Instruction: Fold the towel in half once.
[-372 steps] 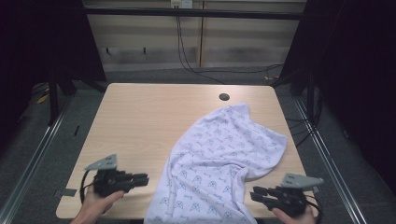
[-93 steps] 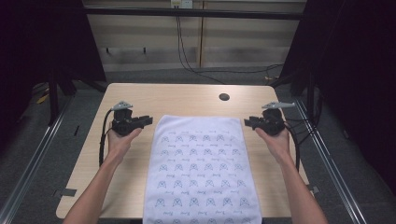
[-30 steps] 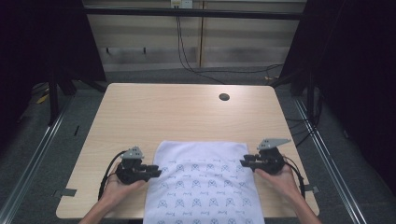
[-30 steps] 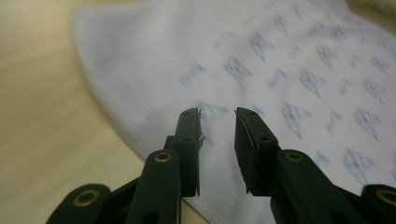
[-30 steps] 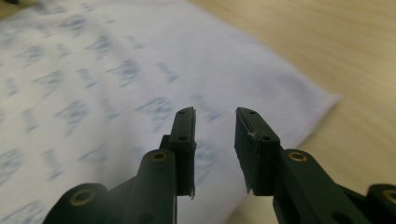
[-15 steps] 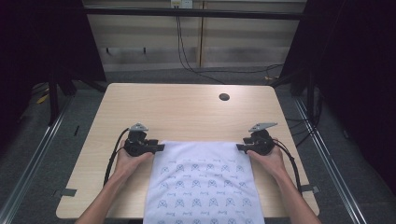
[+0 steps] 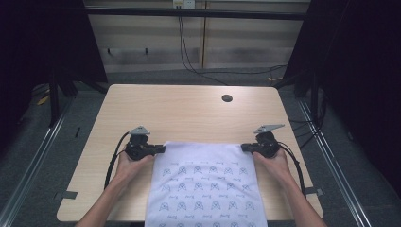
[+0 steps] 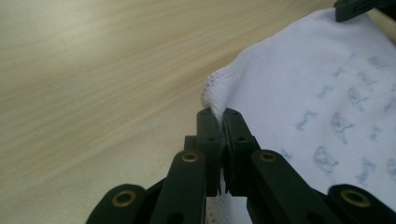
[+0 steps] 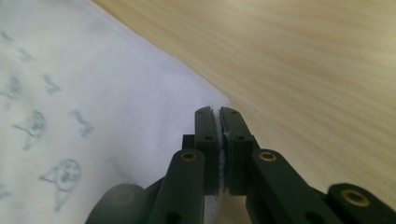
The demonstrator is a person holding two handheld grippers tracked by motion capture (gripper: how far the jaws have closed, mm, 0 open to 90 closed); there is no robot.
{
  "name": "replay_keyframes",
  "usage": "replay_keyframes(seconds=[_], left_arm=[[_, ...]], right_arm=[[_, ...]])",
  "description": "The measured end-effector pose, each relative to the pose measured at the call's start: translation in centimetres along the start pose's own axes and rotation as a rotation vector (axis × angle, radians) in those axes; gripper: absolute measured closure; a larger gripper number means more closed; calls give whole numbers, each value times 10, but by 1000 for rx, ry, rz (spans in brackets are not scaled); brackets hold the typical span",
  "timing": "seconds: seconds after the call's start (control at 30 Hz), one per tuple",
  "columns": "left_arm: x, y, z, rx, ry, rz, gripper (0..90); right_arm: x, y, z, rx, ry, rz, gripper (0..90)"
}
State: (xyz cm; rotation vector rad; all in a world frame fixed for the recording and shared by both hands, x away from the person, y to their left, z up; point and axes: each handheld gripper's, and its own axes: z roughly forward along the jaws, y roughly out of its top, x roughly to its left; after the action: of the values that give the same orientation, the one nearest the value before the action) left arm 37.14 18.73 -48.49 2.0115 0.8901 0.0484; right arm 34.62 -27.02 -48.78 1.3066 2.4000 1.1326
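Left gripper (image 7: pixel 161 149) at lower-left of center, pinching the far-left corner of the white patterned cloth (image 7: pixel 205 189). Right gripper (image 7: pixel 245 147) lower-right, clamped on the far-right corner. Cloth lies flat on the wooden table (image 7: pixel 189 111), near end running off frame bottom. Dark round hole (image 7: pixel 227 98) upper-right of center.

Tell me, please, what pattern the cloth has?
White cloth with small blue-grey printed motifs, clearest in the high view.

We see a white cloth (image 7: pixel 205 182) printed with rows of small grey-blue motifs (its hem stitched white), black grippers, and a pale wood-grain table (image 7: pixel 179 111).
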Motion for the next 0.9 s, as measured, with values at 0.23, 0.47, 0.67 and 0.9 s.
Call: replay_keyframes(seconds=[0.23,0.47,0.67,0.9], left_arm=[[5,15,-21,-89,-16,-5,874],[10,64,-42,-159,40,42,874],[14,105,-58,-233,69,58,874],[11,143,-57,-305,66,69,874]], right_arm=[[-9,23,-22,-126,82,50,873],[-12,78,-47,-227,73,23,873],[-19,114,-65,-276,51,16,873],[-29,153,-83,-323,-14,30,875]])
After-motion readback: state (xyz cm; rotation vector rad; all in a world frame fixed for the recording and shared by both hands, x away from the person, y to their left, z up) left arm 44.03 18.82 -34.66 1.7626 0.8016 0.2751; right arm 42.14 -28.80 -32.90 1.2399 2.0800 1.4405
